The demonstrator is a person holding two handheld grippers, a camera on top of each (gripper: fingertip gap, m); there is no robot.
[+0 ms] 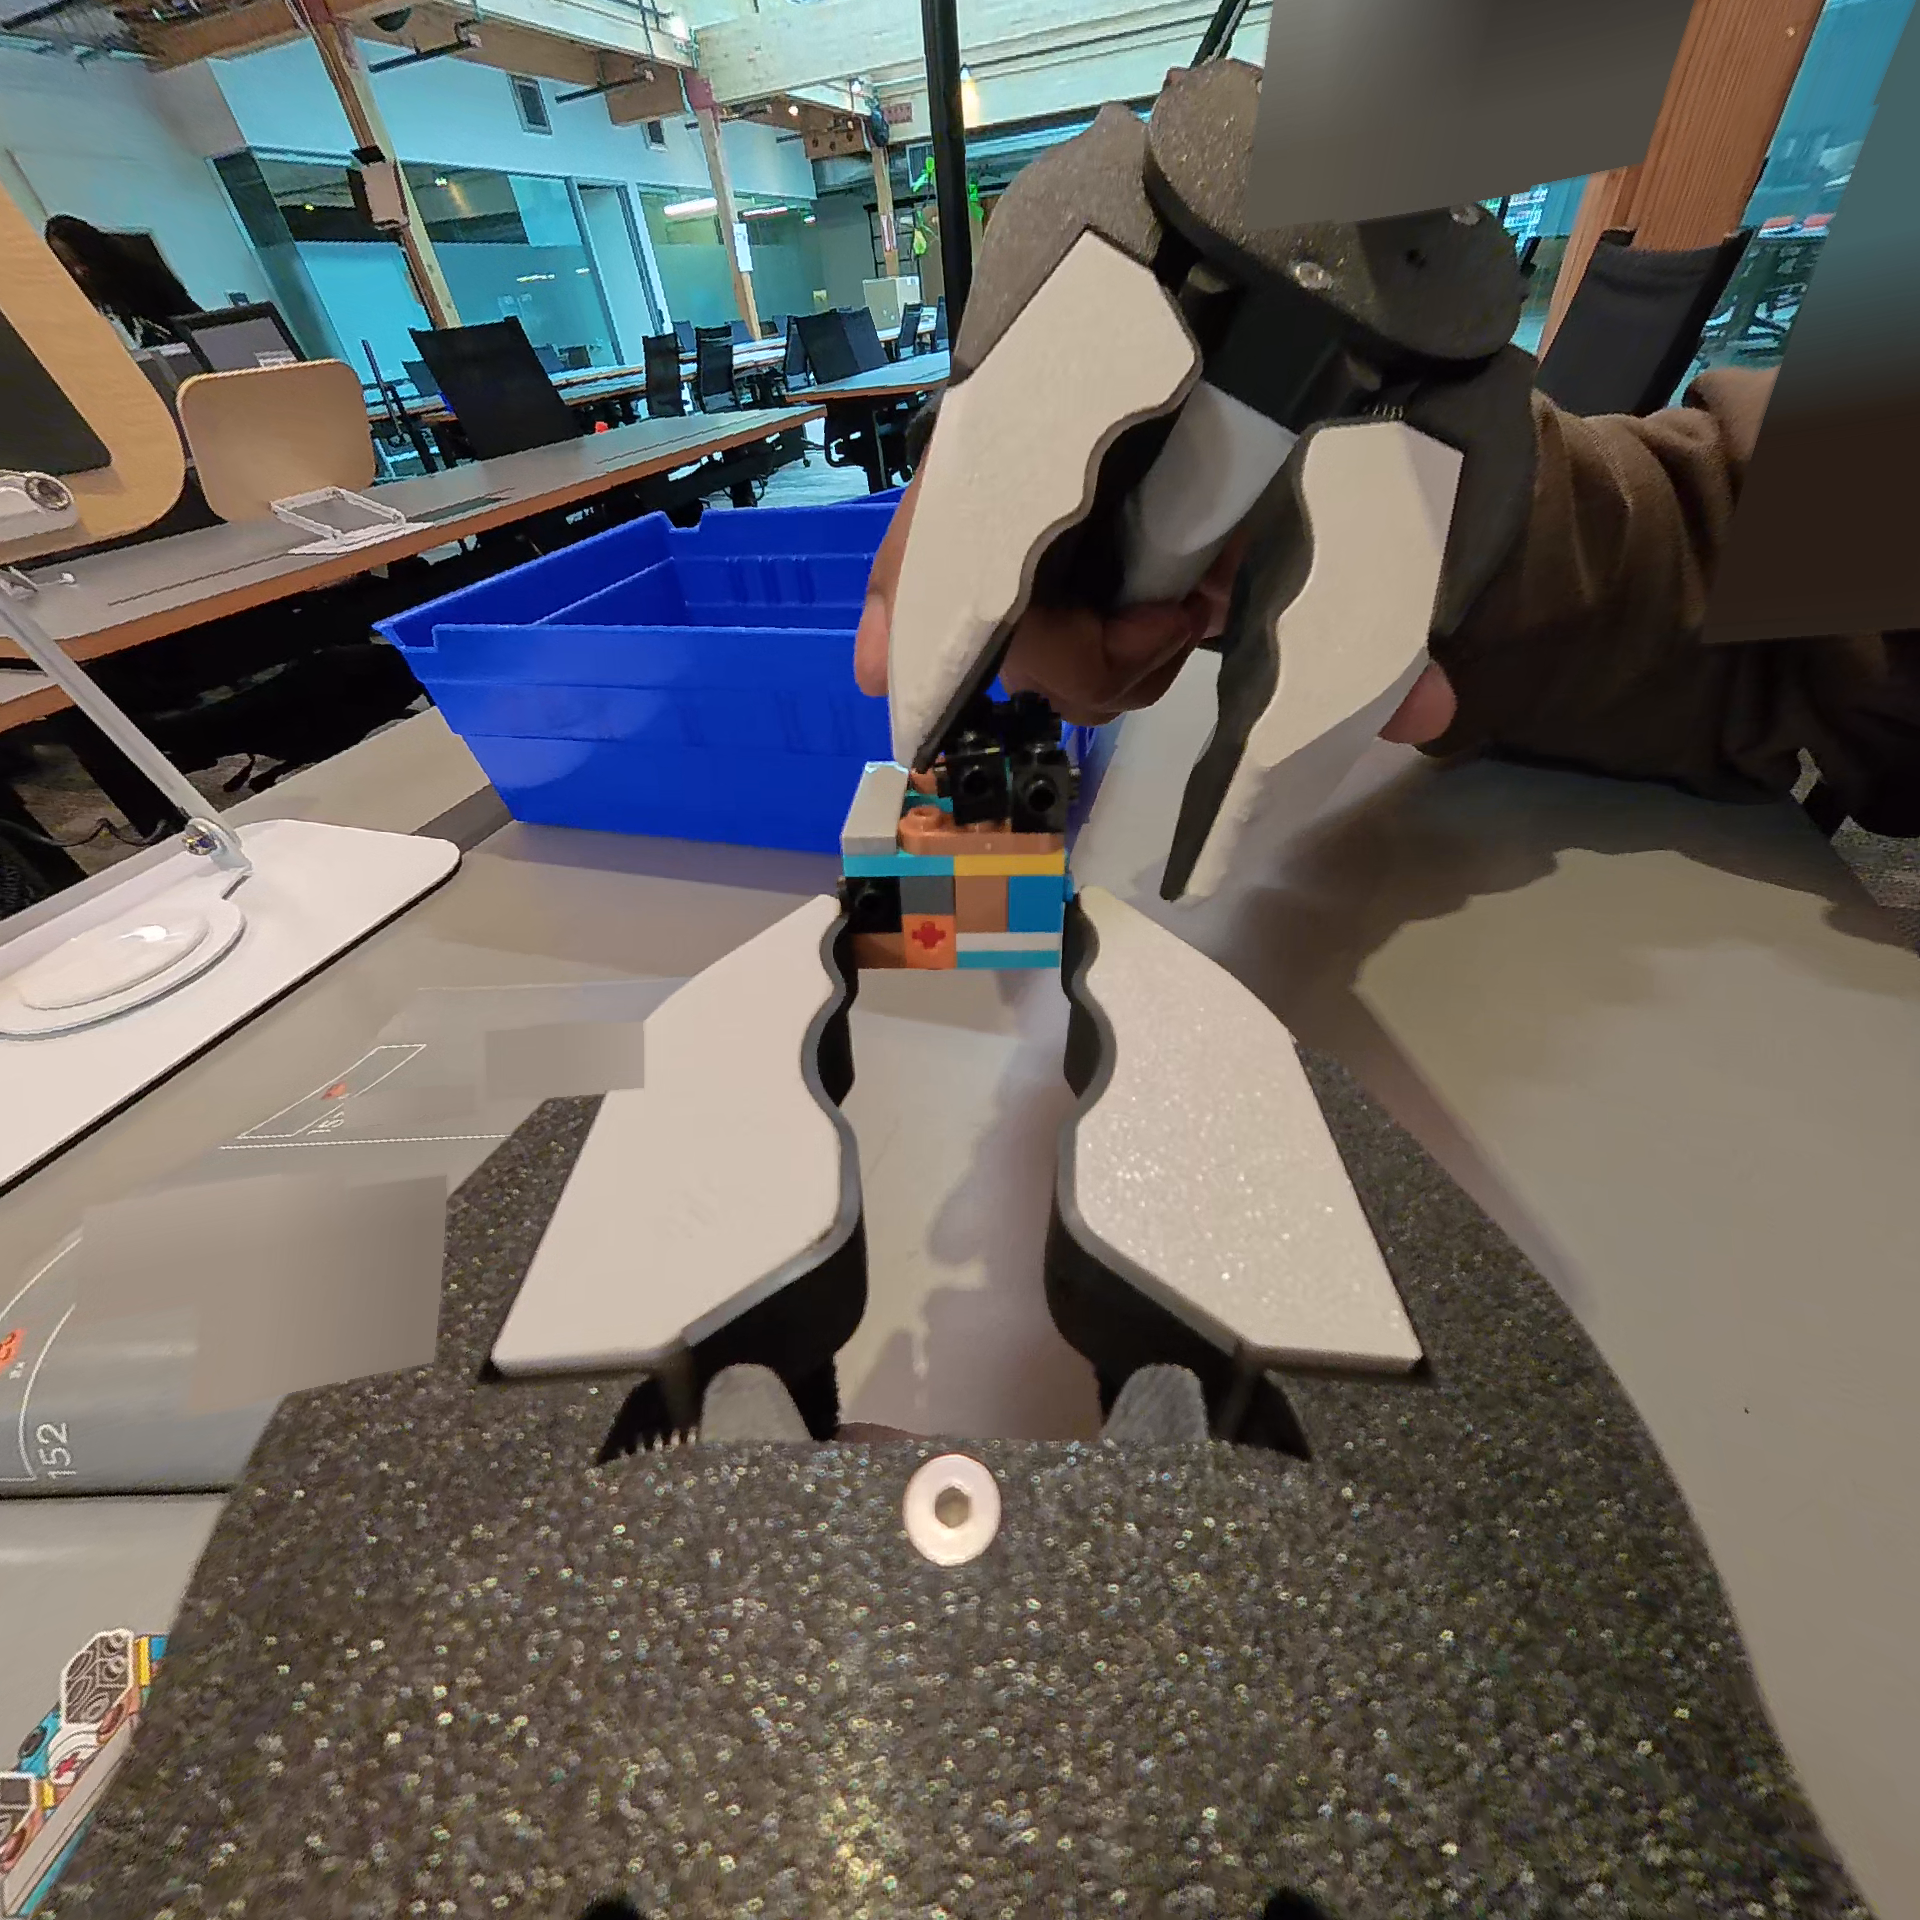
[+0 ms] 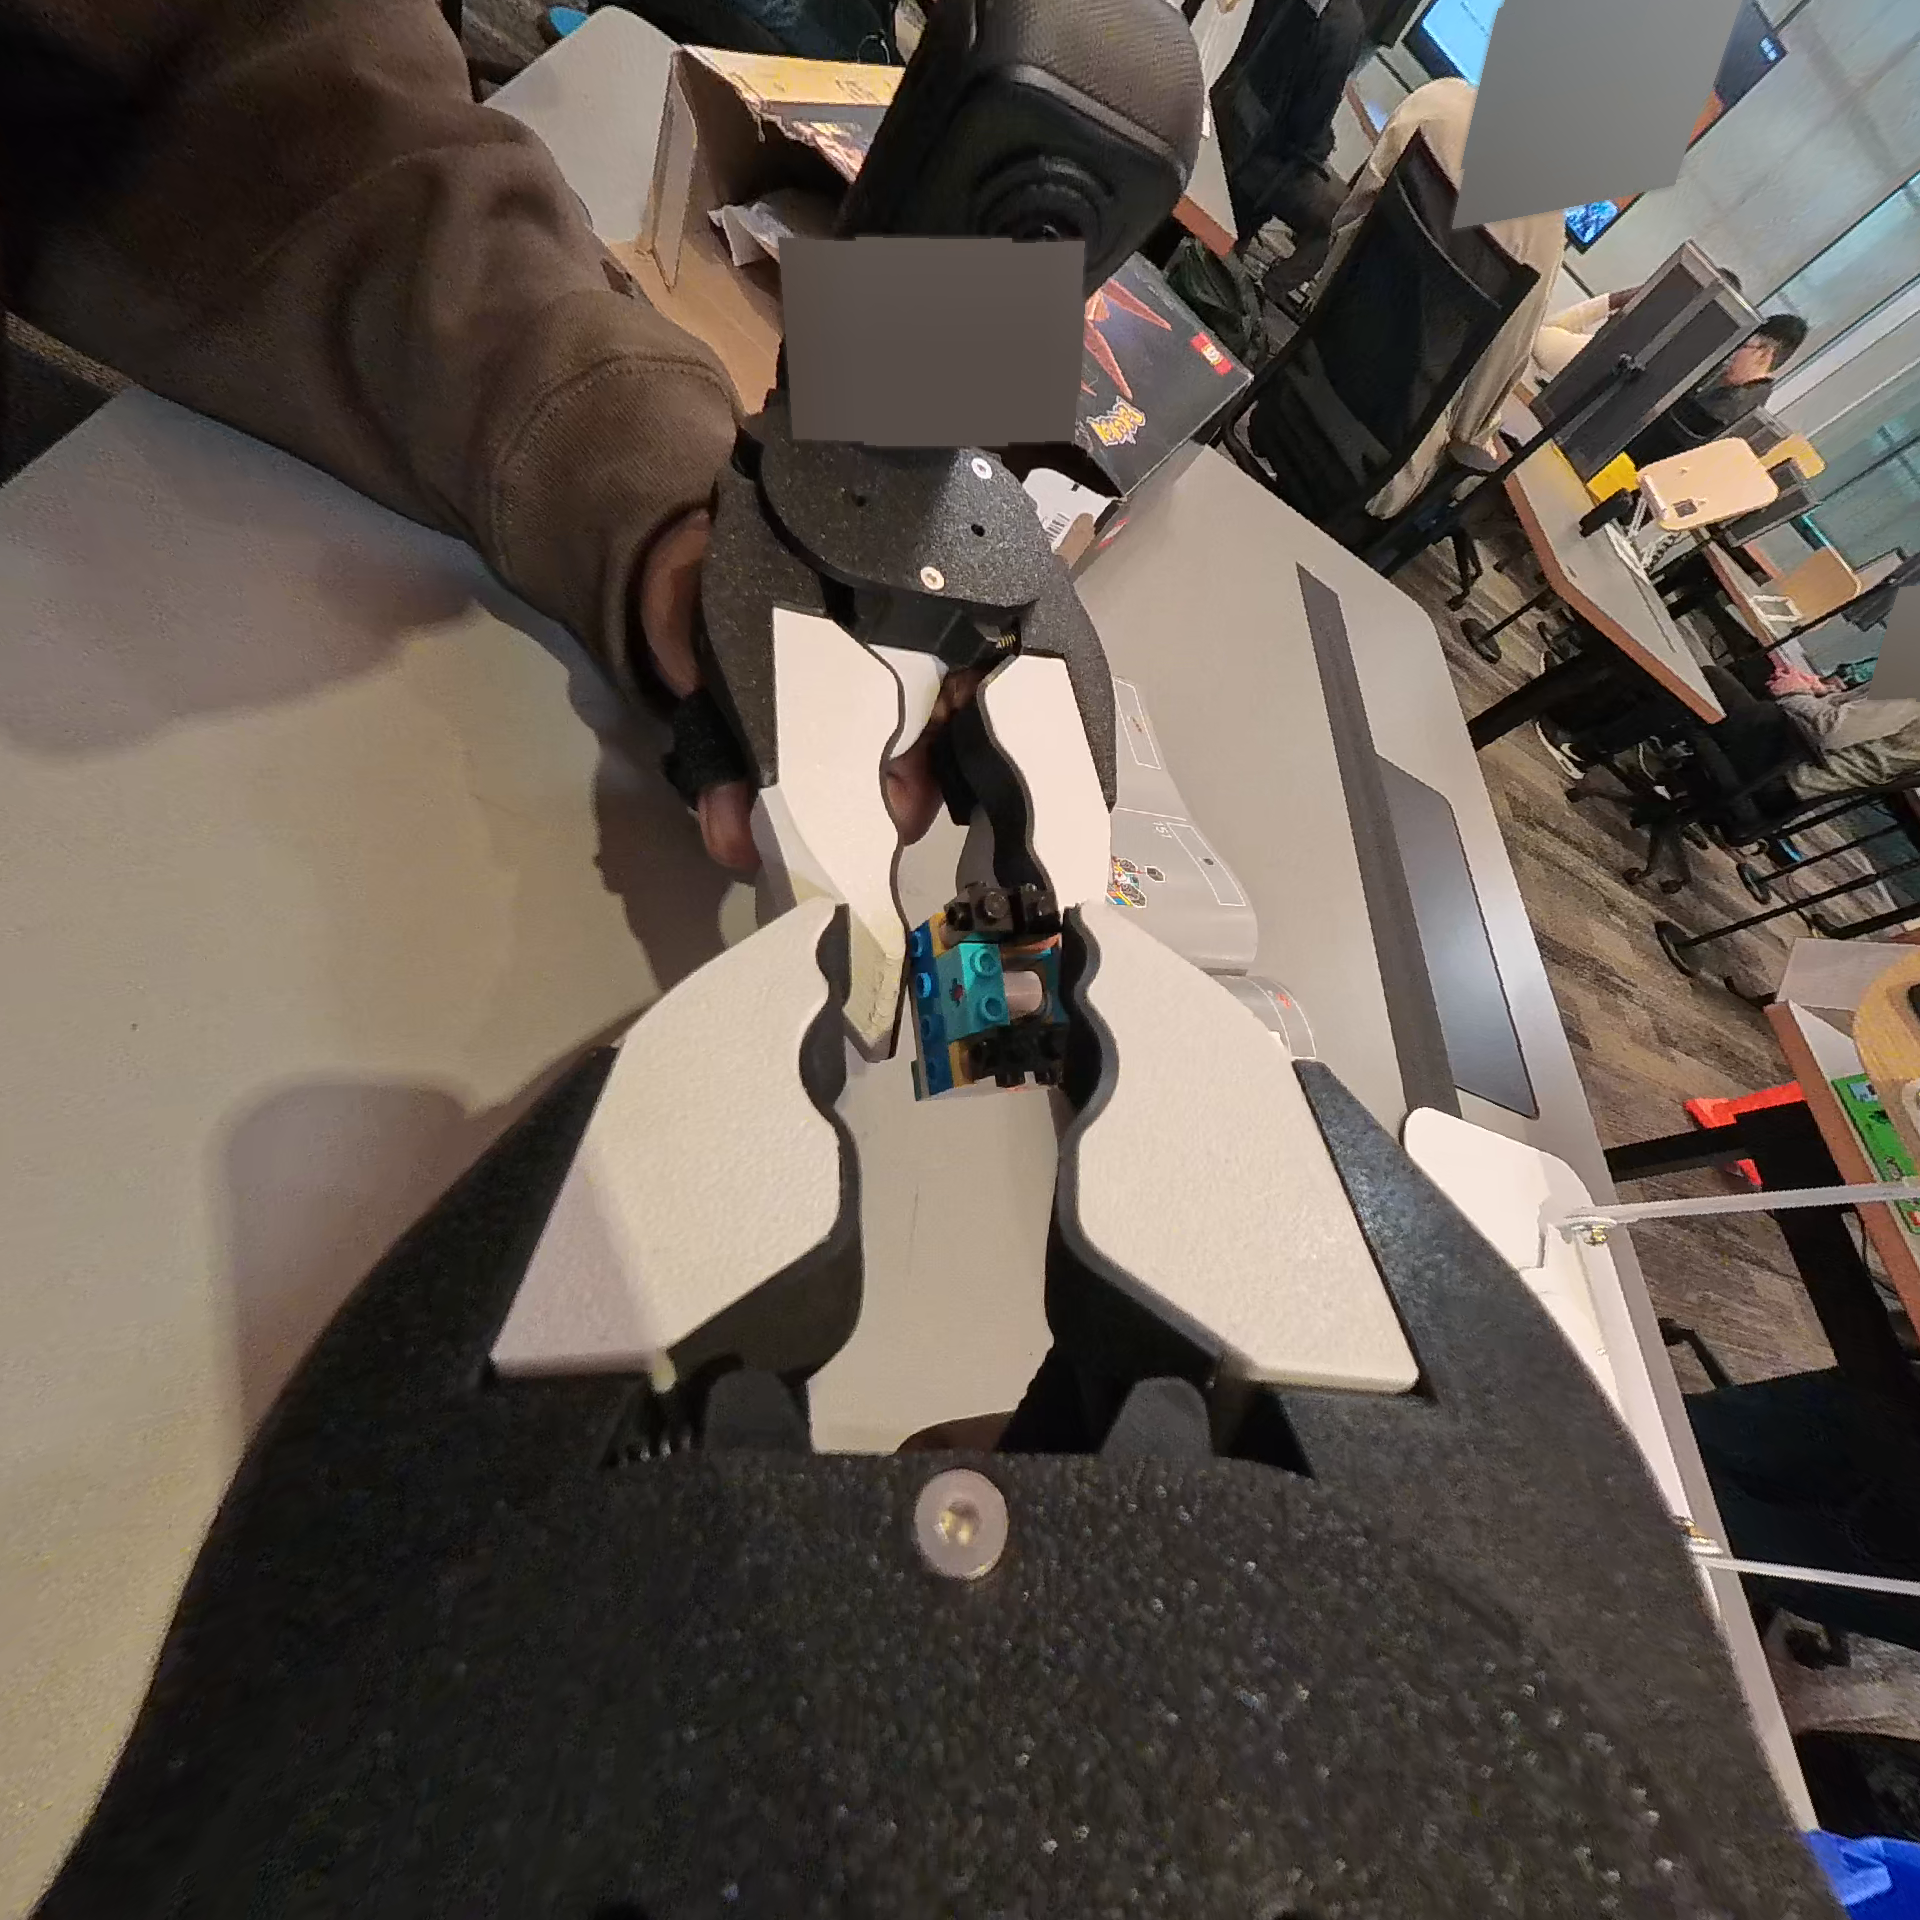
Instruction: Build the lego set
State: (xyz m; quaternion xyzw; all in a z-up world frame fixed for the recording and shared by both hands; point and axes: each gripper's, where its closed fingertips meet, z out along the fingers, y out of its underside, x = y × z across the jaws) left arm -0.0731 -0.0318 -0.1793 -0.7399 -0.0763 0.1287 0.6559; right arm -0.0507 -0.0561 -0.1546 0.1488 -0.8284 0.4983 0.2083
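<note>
The small lego model (image 1: 956, 904) is a multicoloured block with black studded pieces (image 1: 1003, 779) on top and a grey tile at its upper left. My left gripper (image 1: 956, 920) is shut on its sides and holds it just above the grey table (image 1: 1558, 1039). My right gripper (image 1: 1039, 831) comes down from above, open. One fingertip (image 1: 906, 753) touches the model's top by the grey tile, and the other hangs to the model's right. In the right wrist view the model (image 2: 977, 992) sits between my right gripper's (image 2: 956, 935) spread fingers, with the left gripper (image 2: 951, 966) opposite.
A blue bin (image 1: 665, 686) stands just behind the model. The instruction booklet (image 1: 156, 1299) lies at left beside a white stand base (image 1: 156, 935). A lego box (image 2: 1153, 374) and an open cardboard box (image 2: 717, 156) sit farther along the table. Both grippers' tips are close together, under 4 cm apart.
</note>
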